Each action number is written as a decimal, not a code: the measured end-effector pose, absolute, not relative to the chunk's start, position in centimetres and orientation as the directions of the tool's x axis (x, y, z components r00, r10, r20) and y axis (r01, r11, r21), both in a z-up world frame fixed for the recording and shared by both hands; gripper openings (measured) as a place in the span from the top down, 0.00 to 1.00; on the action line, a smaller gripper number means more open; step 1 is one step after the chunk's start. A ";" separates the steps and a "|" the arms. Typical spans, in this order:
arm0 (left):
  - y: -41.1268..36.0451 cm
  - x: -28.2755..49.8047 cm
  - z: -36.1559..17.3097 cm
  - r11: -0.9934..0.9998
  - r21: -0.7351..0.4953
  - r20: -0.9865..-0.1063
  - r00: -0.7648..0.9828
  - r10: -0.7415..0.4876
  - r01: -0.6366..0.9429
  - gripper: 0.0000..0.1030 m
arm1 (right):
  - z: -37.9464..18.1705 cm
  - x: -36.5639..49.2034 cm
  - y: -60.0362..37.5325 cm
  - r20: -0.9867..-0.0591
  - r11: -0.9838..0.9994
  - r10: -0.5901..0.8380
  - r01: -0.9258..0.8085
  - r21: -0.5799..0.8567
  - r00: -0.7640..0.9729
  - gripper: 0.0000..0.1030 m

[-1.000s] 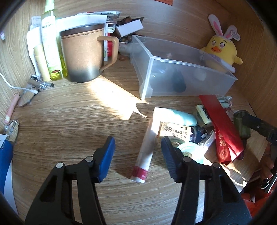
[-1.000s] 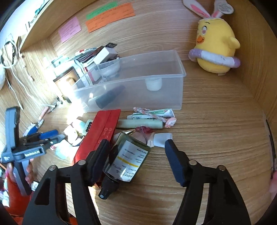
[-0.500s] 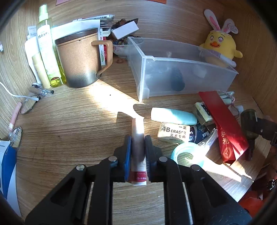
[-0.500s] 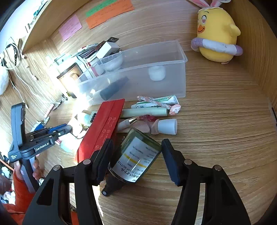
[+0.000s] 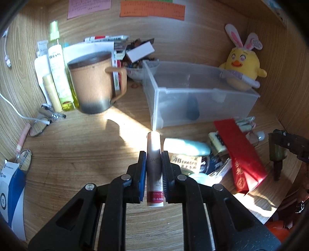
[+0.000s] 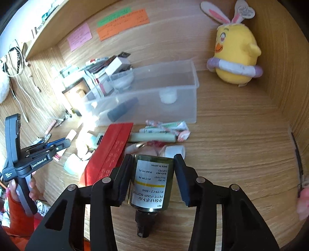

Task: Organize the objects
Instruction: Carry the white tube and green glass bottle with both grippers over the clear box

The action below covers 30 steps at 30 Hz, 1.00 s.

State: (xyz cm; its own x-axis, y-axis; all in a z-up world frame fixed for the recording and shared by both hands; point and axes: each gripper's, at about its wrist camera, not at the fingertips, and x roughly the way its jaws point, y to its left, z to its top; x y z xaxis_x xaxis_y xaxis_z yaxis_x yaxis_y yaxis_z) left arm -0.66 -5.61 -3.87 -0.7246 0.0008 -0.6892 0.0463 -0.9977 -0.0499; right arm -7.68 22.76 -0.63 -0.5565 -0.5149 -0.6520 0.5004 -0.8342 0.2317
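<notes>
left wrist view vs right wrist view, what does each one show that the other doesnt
Only the left wrist view shows the brown mug, the green spray bottle and the left gripper shut on a pale tube.

Only the right wrist view shows the pump bottle's label, lying between the closing fingers of the right gripper.

Both show the clear bin, the yellow chick plush, the red box and the wall notes.

Expect hard sunlight striking the wood-grain desk surface (image 5: 81,146), with deep shadows, glare on the clear plastic storage bin (image 6: 146,108), fisheye-bent, dark-vignetted edges, slight softness.
</notes>
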 end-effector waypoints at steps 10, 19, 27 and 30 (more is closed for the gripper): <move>-4.7 -1.2 -1.5 -0.996 -0.088 -0.636 -0.771 0.031 0.033 0.86 | 2.5 -8.9 24.0 -0.565 -0.838 -0.531 0.491 0.239 -0.632 0.62; -3.8 -1.9 1.4 -0.994 -0.106 -0.568 -0.822 0.050 0.013 0.86 | 5.5 -10.0 24.1 -0.499 -0.828 -0.550 0.514 0.224 -0.669 0.62; -3.1 -3.6 2.6 -0.993 -0.119 -0.540 -0.838 0.077 -0.014 0.86 | 8.8 -11.1 23.4 -0.422 -0.827 -0.556 0.528 0.194 -0.716 0.62; -2.8 -4.4 3.0 -0.993 -0.113 -0.532 -0.844 0.073 -0.014 0.86 | 9.7 -11.8 22.8 -0.406 -0.825 -0.559 0.537 0.177 -0.723 0.62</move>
